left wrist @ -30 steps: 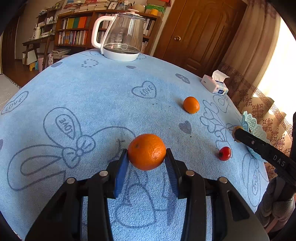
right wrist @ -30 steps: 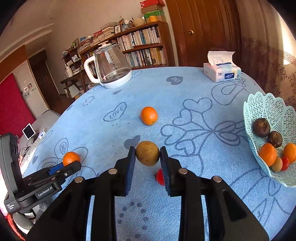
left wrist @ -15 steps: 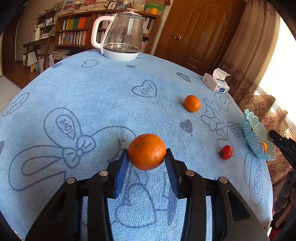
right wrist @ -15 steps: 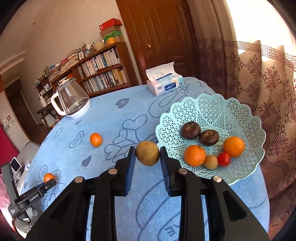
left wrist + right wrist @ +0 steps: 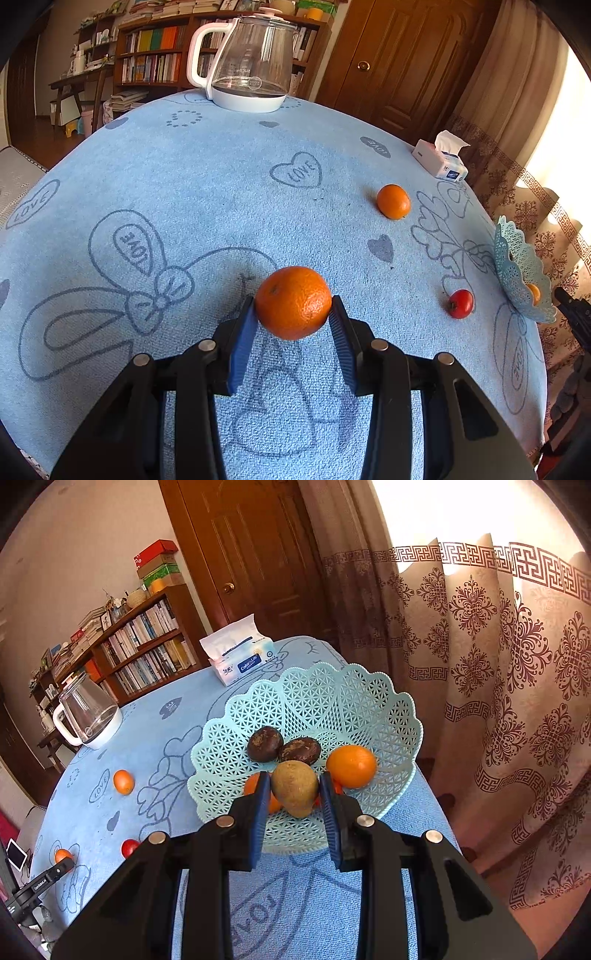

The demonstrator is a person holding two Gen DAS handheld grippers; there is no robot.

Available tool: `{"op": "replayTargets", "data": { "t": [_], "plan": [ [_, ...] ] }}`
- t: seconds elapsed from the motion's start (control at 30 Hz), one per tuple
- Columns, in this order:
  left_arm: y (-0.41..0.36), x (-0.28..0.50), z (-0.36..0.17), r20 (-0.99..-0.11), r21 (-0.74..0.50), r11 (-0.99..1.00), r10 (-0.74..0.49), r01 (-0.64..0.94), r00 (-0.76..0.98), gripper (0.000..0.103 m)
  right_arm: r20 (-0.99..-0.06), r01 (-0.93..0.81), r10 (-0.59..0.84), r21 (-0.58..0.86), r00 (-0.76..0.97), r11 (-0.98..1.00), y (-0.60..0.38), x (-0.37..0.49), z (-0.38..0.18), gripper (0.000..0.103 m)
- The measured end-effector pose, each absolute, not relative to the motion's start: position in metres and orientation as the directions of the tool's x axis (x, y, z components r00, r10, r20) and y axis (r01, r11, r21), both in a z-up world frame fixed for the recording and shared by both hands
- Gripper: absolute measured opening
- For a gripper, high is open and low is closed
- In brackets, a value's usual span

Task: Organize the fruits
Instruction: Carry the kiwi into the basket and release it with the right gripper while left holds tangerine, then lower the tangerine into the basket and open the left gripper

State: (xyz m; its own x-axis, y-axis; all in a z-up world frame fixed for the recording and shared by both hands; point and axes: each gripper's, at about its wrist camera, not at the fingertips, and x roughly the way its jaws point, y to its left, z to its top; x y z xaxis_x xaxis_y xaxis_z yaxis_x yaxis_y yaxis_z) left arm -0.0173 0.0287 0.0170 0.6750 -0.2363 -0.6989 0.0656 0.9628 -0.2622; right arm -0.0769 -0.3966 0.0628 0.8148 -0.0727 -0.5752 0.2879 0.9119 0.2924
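The brownish-green fruit [image 5: 294,788] sits clamped between the blue pads of the right gripper [image 5: 293,794], held over the near half of the pale blue lattice basket [image 5: 384,716]. It looks ready to be let go, though whether it hangs above the other fruit or touches them cannot be told.

In the basket, two dark brown fruits [image 5: 282,746] lie at 12 o'clock of the held fruit, an orange [image 5: 351,766] at 2 o'clock, and another orange [image 5: 255,786] shows partly at 9 o'clock behind the finger.

The left gripper [image 5: 293,314] is closed on a large orange [image 5: 293,302], low above the blue tablecloth [image 5: 221,177] and well apart from the basket.

Left on the cloth in the left wrist view: a small orange [image 5: 393,201] at 1 o'clock of the held orange and a small red fruit [image 5: 460,303] at 3 o'clock, near the basket's rim.

So about half the job seems done: several fruits are in, two are in hand, two are untouched.
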Motion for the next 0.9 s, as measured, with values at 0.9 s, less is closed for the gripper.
{"op": "replayTargets", "data": {
  "t": [0.9],
  "plan": [
    [-0.083, -0.007, 0.07, -0.629, -0.196, 0.909, -0.405, 0.368, 0.664, 0.04, -0.478, 0.501, -0.337, 0.271, 0.811, 0.822, -0.416, -0.106, 0.057, 0.032]
  ]
}}
